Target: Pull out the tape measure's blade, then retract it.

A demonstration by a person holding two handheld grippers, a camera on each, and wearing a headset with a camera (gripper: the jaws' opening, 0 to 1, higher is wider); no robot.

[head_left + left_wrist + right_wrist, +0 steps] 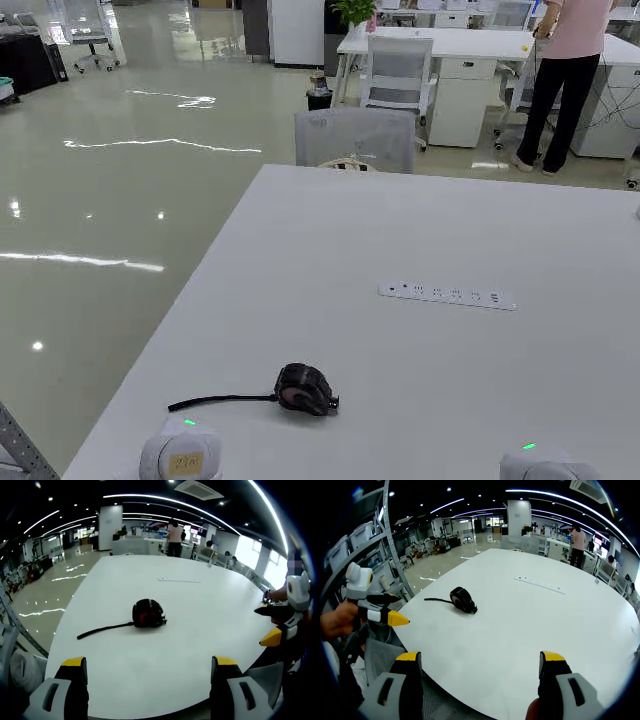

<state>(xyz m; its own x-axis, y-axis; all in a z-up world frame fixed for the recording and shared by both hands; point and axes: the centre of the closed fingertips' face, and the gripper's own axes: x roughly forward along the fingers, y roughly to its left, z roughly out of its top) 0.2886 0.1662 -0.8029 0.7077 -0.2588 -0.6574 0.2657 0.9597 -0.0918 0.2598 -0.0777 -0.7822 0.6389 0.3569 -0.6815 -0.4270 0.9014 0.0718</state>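
Left claw and right claw hang spread, empty; the tape lies near the left edge of the bench. A glancing pinch could skid it off.

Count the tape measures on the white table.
1. The black tape measure lies near the table's left edge, on the near side of the power strip. None seems hidden.

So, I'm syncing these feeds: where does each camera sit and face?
Head view: headset, looking down at the table; left gripper and right gripper at bottom.
Left gripper view: on the left gripper, facing the tape measure past its open jaws.
Right gripper view: on the right gripper, facing across the table; hand at left.
Shared: all three show the tape measure.
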